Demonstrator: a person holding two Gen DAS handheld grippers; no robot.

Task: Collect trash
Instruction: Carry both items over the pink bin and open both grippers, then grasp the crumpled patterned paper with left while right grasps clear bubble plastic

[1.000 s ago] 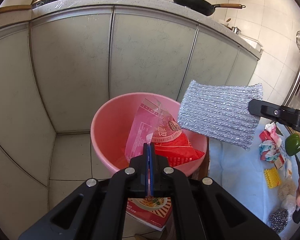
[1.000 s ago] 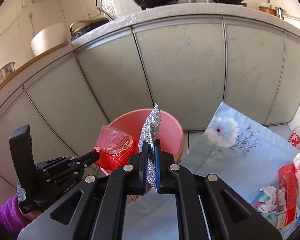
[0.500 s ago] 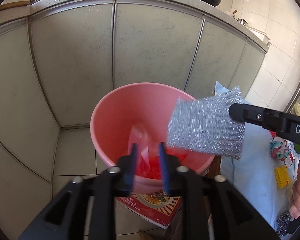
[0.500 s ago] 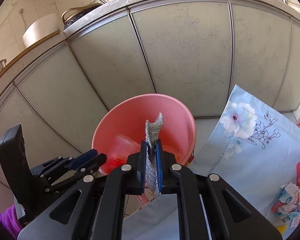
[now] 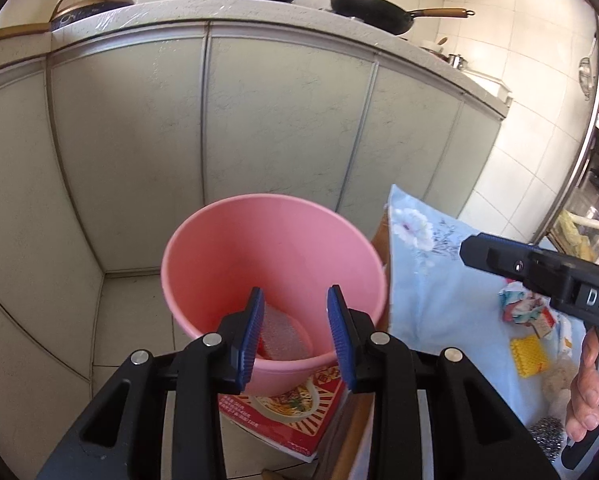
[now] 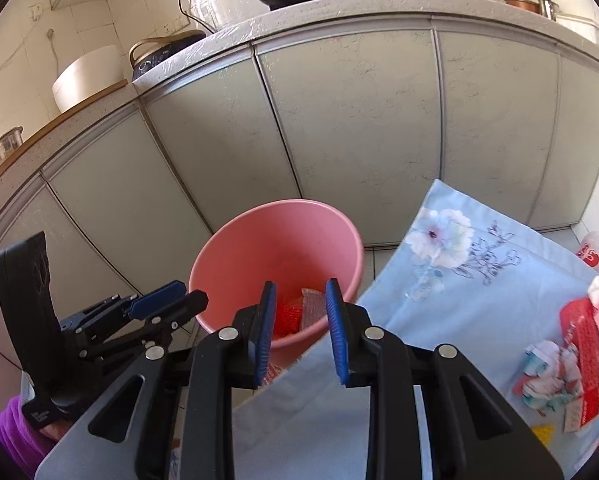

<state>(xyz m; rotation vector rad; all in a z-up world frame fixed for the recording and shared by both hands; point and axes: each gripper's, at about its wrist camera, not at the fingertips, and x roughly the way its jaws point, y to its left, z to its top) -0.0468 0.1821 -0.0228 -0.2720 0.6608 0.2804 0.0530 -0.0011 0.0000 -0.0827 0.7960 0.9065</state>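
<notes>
Two grippers hover over a pink bucket (image 5: 273, 240), and both have their jaws spread wide with nothing between them. Seen along the left gripper (image 5: 295, 336), the bucket lies straight ahead and just below the jaws, and framed in their gap at its bottom rest a silvery scouring pad (image 5: 285, 338) and a red wrapper (image 5: 262, 350) partly under it. Under the bucket, just below the right-hand jaw, a red printed packet (image 5: 299, 404) sticks out on the floor. Grey cabinet doors (image 5: 279, 120) rise beyond the bucket, with two black pans (image 5: 373, 8) on the counter above. To the right of the left jaws, the right gripper (image 5: 539, 268) reaches in from the side above a blue flowered cloth (image 5: 439, 292); past it on the cloth lie crumpled paper (image 5: 519, 306), a yellow sponge (image 5: 529, 356) and a steel wool ball (image 5: 549, 436), all well apart from the bucket. From the right gripper's (image 6: 301, 330) own camera, the bucket (image 6: 279, 240) lies ahead between the jaws, showing the red wrapper (image 6: 289, 316) and the pad (image 6: 311, 308) side by side inside. The cloth's near edge (image 6: 439, 320) passes under the right-hand jaw. To the left of these jaws the left gripper (image 6: 171, 300) points at the bucket's rim. Far right of the jaws, a heap of red and white wrappers (image 6: 579, 340) lies on the cloth.
</notes>
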